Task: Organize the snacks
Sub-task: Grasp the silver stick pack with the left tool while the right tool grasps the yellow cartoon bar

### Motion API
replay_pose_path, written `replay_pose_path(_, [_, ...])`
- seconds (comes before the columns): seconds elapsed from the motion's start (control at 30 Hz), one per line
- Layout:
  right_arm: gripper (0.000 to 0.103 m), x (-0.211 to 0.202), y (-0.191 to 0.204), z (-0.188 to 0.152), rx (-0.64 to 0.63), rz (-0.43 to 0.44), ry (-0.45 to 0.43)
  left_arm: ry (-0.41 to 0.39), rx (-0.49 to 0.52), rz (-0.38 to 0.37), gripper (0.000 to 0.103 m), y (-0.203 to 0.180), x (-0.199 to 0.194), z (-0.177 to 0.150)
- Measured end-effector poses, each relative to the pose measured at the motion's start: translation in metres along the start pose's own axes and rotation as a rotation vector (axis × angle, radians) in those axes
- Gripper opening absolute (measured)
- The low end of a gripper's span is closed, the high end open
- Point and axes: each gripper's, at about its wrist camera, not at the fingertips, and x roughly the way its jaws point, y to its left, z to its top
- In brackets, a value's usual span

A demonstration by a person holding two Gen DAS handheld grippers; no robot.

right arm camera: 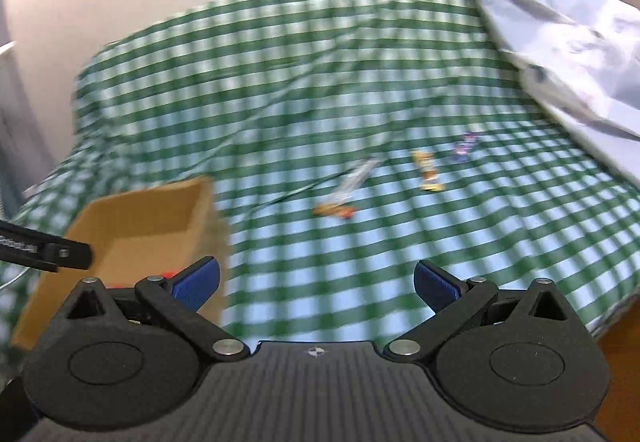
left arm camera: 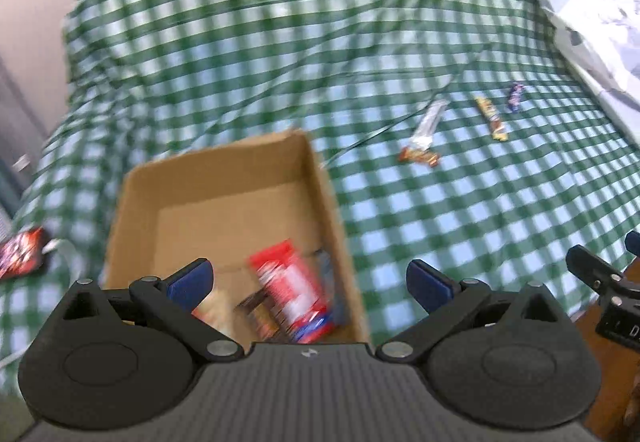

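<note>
An open cardboard box (left arm camera: 224, 178) sits on a green checked cloth; it also shows in the right wrist view (right arm camera: 152, 214). Inside lie a red and white snack pack (left arm camera: 292, 286) and other wrappers. My left gripper (left arm camera: 308, 282) is open and empty above the box's near end. Loose snacks lie further right on the cloth: a silver bar (left arm camera: 428, 122), an orange wrapper (left arm camera: 420, 156), a yellow bar (left arm camera: 494, 118) and a purple one (left arm camera: 516, 96). My right gripper (right arm camera: 316, 282) is open and empty, above the cloth, short of these snacks (right arm camera: 348, 186).
A red and black packet (left arm camera: 22, 256) lies at the cloth's left edge. A crumpled white sheet (left arm camera: 592, 2) covers the far right. A pale wall stands behind. Wooden floor (right arm camera: 620, 354) shows at the bottom right. Both views are motion-blurred.
</note>
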Motion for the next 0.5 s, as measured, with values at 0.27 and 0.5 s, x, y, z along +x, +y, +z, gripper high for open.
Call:
replay_pose_path(0.27, [0.102,0.105,-0.086,0.041,0.080,-0.126,0.041,0.079,0.065,-0.125,0.103,-0.071,0.125,0.097])
replay_pose_path(0.5, [0.102,0.233,-0.151,0.066,0.103,-0.198,0.102,0.156,0.105,-0.146,0.103,-0.125,0.271,0.160])
